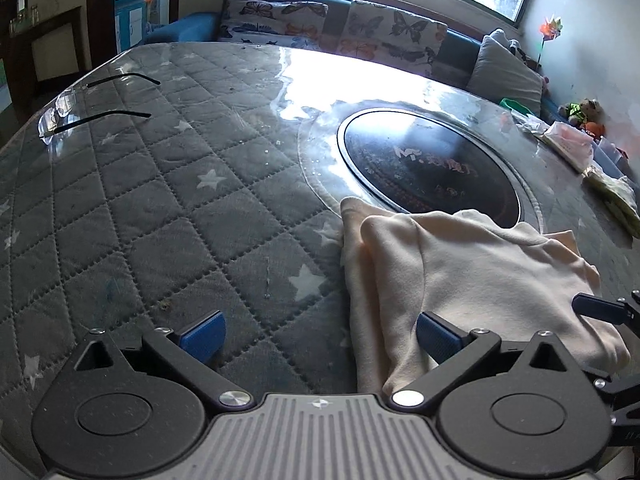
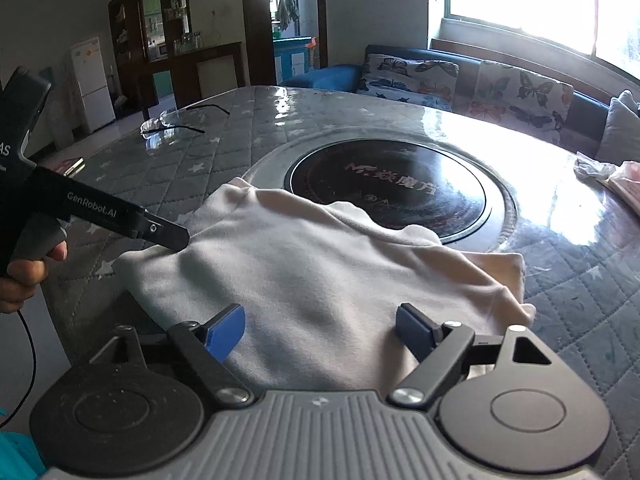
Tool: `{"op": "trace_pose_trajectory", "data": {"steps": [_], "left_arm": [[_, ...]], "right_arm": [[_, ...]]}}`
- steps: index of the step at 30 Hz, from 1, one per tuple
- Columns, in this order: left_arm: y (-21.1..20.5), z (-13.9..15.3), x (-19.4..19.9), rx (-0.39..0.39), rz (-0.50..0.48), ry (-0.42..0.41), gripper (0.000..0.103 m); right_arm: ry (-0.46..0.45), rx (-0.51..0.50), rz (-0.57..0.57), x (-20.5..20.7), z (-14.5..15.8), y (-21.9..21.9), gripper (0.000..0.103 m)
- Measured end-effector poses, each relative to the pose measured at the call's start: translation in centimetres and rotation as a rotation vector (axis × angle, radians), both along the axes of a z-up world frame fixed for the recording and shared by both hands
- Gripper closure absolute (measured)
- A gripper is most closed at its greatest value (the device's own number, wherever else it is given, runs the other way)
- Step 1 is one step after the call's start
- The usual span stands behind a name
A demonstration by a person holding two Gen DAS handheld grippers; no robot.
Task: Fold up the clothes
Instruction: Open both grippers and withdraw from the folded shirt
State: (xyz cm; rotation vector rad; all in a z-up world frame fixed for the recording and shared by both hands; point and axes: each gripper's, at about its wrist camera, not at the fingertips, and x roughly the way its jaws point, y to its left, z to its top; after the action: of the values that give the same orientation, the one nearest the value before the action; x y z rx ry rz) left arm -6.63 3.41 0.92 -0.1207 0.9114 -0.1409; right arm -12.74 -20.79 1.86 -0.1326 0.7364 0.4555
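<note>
A cream garment (image 1: 472, 276) lies folded in a rough rectangle on the quilted grey table (image 1: 160, 216), its far edge reaching the round black cooktop. My left gripper (image 1: 319, 334) is open over the garment's left edge; one blue pad hangs above the quilt, the other above the cloth. My right gripper (image 2: 320, 330) stands open low over the near part of the garment (image 2: 320, 272), and its pads grip nothing. In the right wrist view a black finger (image 2: 168, 234) of the left gripper rests at the cloth's left corner, with a person's hand (image 2: 22, 280) on the handle.
A pair of glasses (image 1: 64, 108) lies at the table's far left. The round black cooktop (image 1: 428, 164) sits in the table's middle. Packets and paper (image 1: 572, 140) crowd the right edge. A sofa with butterfly cushions (image 2: 472, 80) stands behind, under a bright window.
</note>
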Motion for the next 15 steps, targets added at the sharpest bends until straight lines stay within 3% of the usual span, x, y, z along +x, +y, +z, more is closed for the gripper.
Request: {"op": "trace_pose_trajectory", "data": {"steps": [9, 15], "left_arm": [[-0.7, -0.3, 0.3, 0.041, 0.001, 0.003, 0.000], [-1.1, -0.4, 0.4, 0.060, 0.007, 0.006, 0.000]], "right_arm": [[0.007, -0.014, 0.015, -0.2, -0.4, 0.7, 0.003], [0.011, -0.027, 0.023, -0.3, -0.5, 1.0, 0.000]]}}
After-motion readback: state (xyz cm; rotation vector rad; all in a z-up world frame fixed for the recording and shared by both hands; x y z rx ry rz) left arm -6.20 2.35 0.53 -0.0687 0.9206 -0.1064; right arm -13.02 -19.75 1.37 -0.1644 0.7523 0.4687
